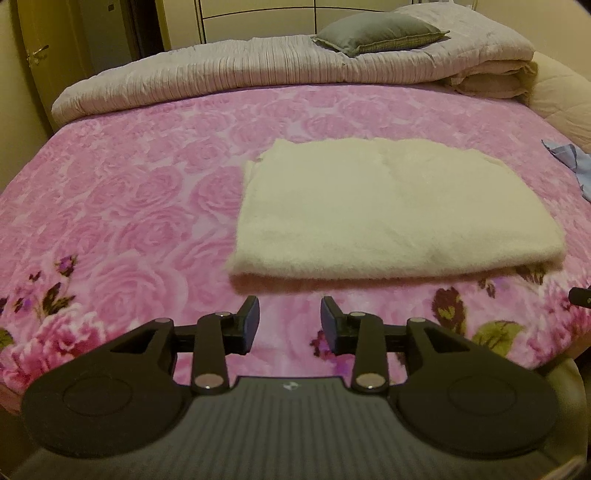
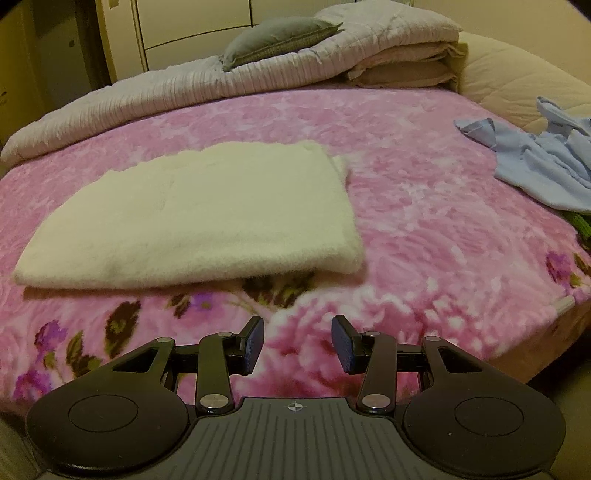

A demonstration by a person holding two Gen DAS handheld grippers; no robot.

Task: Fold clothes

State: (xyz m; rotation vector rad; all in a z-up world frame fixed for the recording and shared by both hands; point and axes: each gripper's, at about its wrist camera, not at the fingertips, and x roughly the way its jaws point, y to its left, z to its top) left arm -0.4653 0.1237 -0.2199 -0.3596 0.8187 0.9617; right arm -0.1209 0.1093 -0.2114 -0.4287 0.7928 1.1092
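Both grippers hang over the near edge of the bed with nothing between their fingers. For the left gripper the jaws stand apart and empty, above the pink rose blanket. For the right gripper the jaws also stand apart and empty, a little wider.

Just beyond the fingertips lies the folded cream garment, flat on the blanket and touching neither gripper. In the left wrist view it is at 12 to 1 o'clock from the gripper; in the right wrist view the same garment is at 10 to 11 o'clock.

The right wrist view shows more at 2 o'clock: a crumpled light blue garment, well apart from the cream one. The left wrist view catches only its corner at the right edge.

Farther, at 12 o'clock, a folded grey quilt lies across the bed, with a grey pillow on top. Only the left wrist view shows a door handle at 10 o'clock.
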